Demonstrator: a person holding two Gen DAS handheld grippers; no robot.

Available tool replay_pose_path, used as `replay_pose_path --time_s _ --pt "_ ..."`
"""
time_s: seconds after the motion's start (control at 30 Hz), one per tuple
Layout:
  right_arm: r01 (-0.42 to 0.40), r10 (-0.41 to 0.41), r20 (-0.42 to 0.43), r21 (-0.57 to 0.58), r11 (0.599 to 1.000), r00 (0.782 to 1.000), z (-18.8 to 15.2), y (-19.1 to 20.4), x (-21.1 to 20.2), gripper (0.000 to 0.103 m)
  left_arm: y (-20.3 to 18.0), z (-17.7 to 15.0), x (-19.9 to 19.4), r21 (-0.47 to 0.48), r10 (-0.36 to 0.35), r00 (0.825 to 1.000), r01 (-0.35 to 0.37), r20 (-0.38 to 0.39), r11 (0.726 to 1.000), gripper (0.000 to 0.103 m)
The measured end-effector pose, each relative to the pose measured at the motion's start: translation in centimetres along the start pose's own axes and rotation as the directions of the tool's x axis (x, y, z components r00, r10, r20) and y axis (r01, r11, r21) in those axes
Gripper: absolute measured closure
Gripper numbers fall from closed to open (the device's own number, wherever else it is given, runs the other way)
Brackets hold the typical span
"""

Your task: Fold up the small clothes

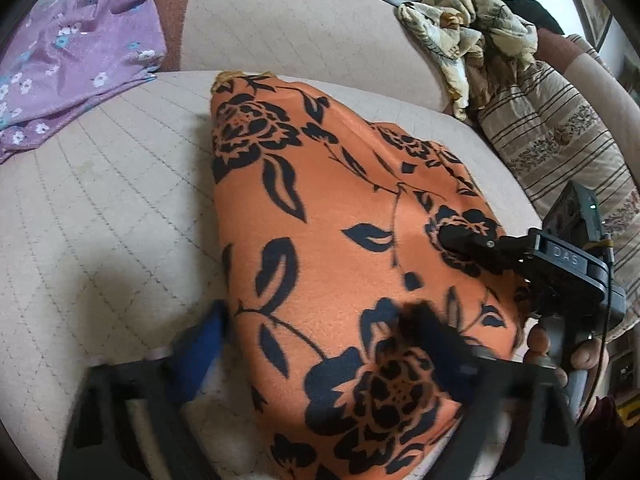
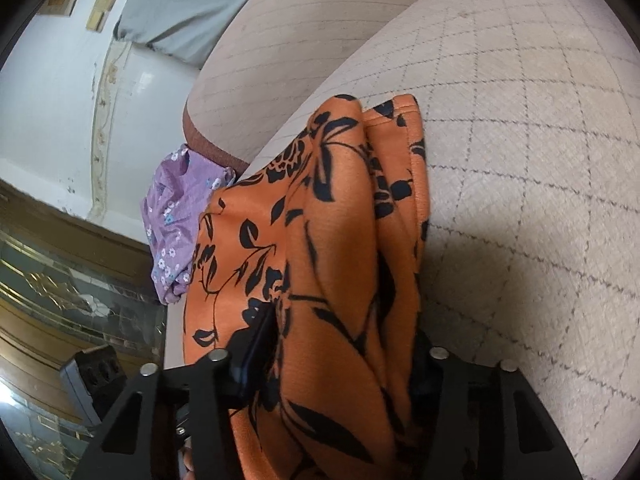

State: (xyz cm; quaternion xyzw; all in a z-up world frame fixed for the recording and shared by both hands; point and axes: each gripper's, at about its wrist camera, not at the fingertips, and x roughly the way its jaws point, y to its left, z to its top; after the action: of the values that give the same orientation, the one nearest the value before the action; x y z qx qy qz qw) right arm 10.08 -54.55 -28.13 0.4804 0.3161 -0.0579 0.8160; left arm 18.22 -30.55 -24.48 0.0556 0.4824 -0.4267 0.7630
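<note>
From the left wrist view, the left gripper [image 1: 316, 344] tilts down over one orange cloth [image 1: 332, 216] printed with black flowers, lying mid-seat on a quilted beige sofa [image 1: 100, 200]. Its blurred fingers straddle the cloth's near end, jaws apart, not pressing. At the cloth's right edge the right gripper [image 1: 472, 246] pinches the fabric, a hand [image 1: 560, 352] on its handle. One purple floral cloth [image 1: 76, 60] lies at the seat's far left corner; one crumpled cream cloth [image 1: 468, 36] sits far right.

From the right wrist view, the right gripper [image 2: 340, 356] clamps bunched orange cloth [image 2: 320, 248] folds between both fingers; the purple cloth [image 2: 176, 220] overhangs the seat edge.
</note>
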Motion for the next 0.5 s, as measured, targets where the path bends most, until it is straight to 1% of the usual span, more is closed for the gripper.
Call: replay_pose_path --time_s 0.03,0.1,0.13,0.2,0.27,0.33,0.5 --pt "-0.004 0.004 0.003 0.012 1.0 1.0 0.0 -0.1 0.0 0.052 -0.1 0.0 -0.1 0.001 0.015 1.0 -0.015 0.006 1.0 0.031" --pt "0.013 -0.013 0.01 -0.003 1.0 1.0 -0.1 0.2 -0.2 0.055 -0.2 0.1 -0.3 0.007 0.032 0.999 -0.032 0.015 0.999 0.043" --pt "0.018 -0.018 0.014 -0.013 1.0 1.0 -0.2 0.5 -0.3 0.055 -0.1 0.1 -0.4 0.007 0.034 0.999 -0.034 0.017 0.999 0.046" --pt "0.016 -0.016 0.022 -0.022 1.0 1.0 -0.3 1.0 -0.7 0.058 0.4 0.1 -0.9 -0.002 0.026 0.999 -0.026 0.024 1.0 0.057" --pt "0.014 -0.012 0.039 -0.042 0.999 0.999 -0.3 1.8 -1.1 0.059 0.5 0.3 -1.3 -0.01 0.016 0.999 -0.016 0.029 1.0 0.061" --pt "0.013 -0.01 0.053 -0.07 0.997 0.999 -0.5 2.7 -1.4 0.06 0.2 0.3 -1.8 -0.002 0.021 0.999 -0.021 0.037 1.0 0.064" --pt "0.011 -0.001 0.076 -0.127 0.992 0.997 -1.2 4.8 -2.0 0.061 -1.2 0.6 -4.0 0.05 0.079 0.993 -0.084 0.093 0.995 0.065"
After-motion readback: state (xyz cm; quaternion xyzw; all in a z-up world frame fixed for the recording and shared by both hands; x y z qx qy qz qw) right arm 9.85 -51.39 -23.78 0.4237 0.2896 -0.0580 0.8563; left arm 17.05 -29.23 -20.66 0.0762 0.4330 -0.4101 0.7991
